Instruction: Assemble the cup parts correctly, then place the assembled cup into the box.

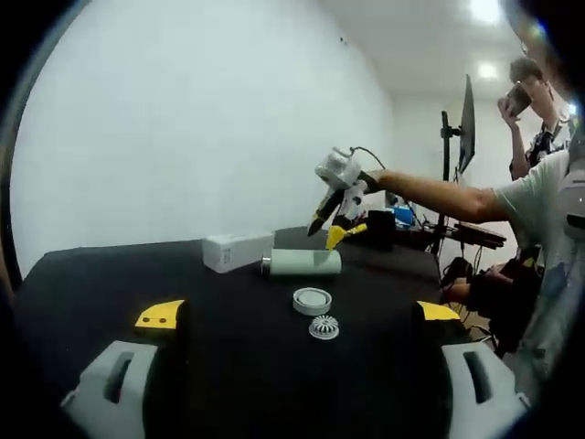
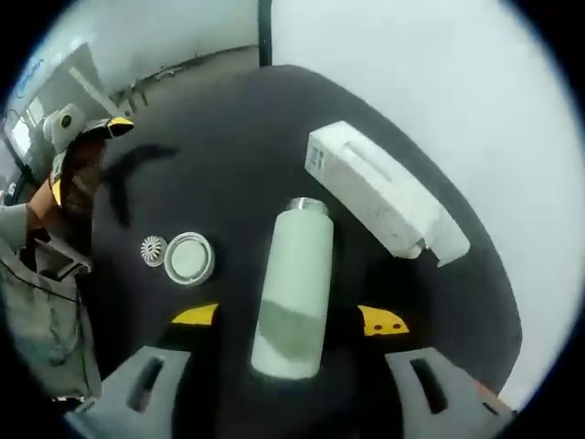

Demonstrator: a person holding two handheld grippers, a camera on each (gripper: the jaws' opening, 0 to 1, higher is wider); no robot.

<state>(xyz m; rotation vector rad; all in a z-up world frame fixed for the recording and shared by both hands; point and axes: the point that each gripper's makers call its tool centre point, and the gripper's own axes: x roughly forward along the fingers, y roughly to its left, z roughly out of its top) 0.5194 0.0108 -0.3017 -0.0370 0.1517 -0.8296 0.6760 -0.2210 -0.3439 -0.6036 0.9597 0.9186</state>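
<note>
Right gripper view: open box (image 2: 384, 194) beside cup (image 2: 294, 291).

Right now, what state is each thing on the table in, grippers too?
cup body: lying on its side, mouth uncapped.
lid: flat, loose, off the cup.
filter: loose, beside the lid.
box: lying flat.
left gripper: open.
right gripper: open, hovering over the cup body.

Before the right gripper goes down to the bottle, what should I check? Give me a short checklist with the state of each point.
1. Right gripper open: ok, jaws spread.
2. Cup body between those jaws: ok, lying on its side on the black table.
3. Body's mouth uncapped: ok, open neck faces the white box.
4. Round lid and ribbed strainer apart from the body: ok.
5. Left gripper open: ok.
6. Box open: cannot tell.
</note>
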